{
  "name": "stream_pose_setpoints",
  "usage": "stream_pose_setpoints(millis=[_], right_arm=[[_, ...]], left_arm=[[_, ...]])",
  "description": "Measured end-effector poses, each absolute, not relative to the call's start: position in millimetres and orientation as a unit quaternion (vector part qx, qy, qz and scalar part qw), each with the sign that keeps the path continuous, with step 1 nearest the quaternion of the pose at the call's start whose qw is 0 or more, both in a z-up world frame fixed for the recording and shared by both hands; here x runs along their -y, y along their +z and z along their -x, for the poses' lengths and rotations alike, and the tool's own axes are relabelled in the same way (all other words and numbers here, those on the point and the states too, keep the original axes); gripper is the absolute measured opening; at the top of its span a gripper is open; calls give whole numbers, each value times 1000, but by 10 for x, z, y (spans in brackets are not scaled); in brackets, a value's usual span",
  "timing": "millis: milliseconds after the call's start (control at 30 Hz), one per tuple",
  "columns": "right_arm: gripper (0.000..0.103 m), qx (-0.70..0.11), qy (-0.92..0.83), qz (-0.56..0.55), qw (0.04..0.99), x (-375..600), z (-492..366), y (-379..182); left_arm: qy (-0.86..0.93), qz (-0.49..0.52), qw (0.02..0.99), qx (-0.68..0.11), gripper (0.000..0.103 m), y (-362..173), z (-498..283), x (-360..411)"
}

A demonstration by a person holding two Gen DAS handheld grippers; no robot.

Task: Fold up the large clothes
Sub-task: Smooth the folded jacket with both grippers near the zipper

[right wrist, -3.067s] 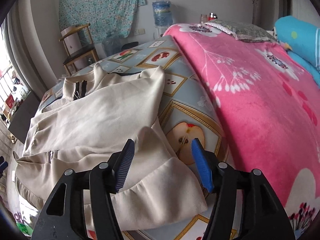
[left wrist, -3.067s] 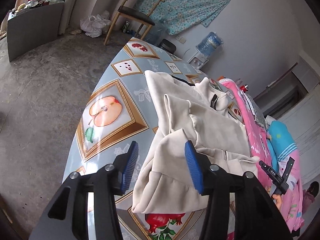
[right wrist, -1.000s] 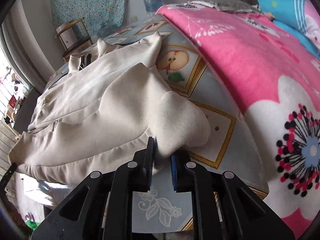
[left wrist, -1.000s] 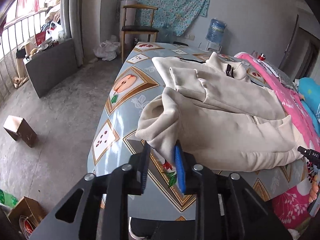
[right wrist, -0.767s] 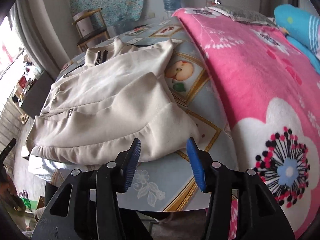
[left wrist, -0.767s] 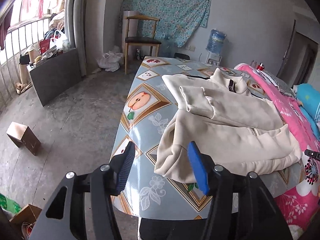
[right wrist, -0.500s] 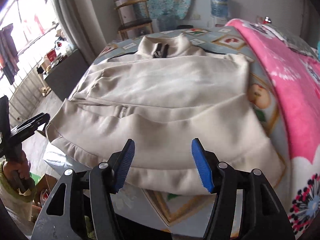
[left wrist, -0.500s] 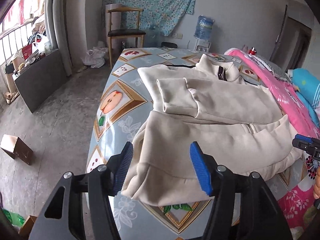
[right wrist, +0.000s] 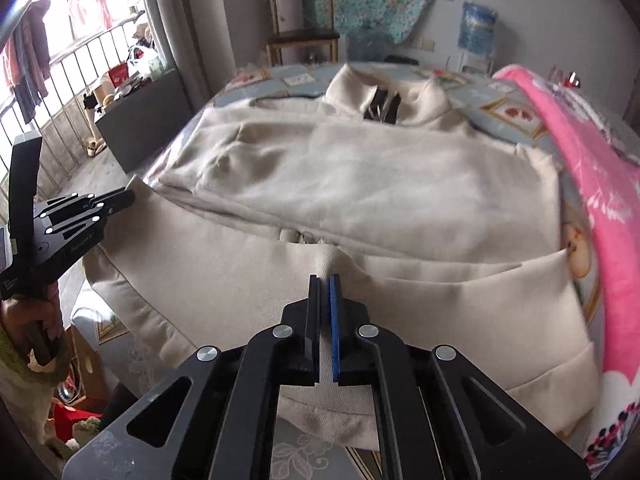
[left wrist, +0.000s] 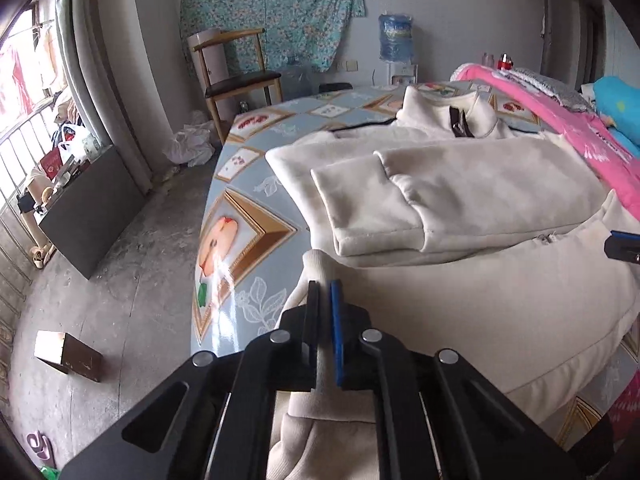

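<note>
Left gripper (left wrist: 324, 292): jaws closed, cream jacket (left wrist: 480, 184) fabric pinched between them. Right gripper (right wrist: 325, 286): jaws closed, a ridge of jacket fabric pinched at the tips. Both angled downward.

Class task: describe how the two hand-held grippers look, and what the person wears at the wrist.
Both the left gripper and the right gripper are black angular frames with silver round bolts; each has one black jaw and one blue ribbed jaw. A green knitted cuff shows at one wrist.

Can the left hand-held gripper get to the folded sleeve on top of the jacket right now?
Probably not right away. The left hand-held gripper is shut on the jacket at its near hem, so it would have to let go first. Beyond that, the folded sleeve lies uncovered just ahead, nothing on top of it.
</note>
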State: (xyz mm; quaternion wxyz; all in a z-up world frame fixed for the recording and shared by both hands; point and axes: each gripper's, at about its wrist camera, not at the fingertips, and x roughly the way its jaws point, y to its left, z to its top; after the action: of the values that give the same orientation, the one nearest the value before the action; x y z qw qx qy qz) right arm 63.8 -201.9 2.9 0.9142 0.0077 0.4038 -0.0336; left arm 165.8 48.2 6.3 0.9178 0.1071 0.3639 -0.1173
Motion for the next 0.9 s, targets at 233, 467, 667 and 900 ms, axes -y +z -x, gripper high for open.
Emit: stream_pose_setpoints(millis=[233, 467, 667, 900], right_arm=[[4, -354, -82, 70, 929, 1811, -769, 20], [4, -389, -94, 59, 915, 1912, -1036, -438], [4, -392, -86, 36, 915, 1975, -1037, -452], [5, -401, -66, -26, 913, 2113, -1060, -452]], left_arm=[[-109, -87, 929, -342, 6, 209, -1608, -636], [-97, -103, 920, -365, 11, -8, -1726, -598], [-92, -69, 943, -312, 22, 343, -1527, -717], [-293, -48, 875, -383, 22, 239, -1486, 109]])
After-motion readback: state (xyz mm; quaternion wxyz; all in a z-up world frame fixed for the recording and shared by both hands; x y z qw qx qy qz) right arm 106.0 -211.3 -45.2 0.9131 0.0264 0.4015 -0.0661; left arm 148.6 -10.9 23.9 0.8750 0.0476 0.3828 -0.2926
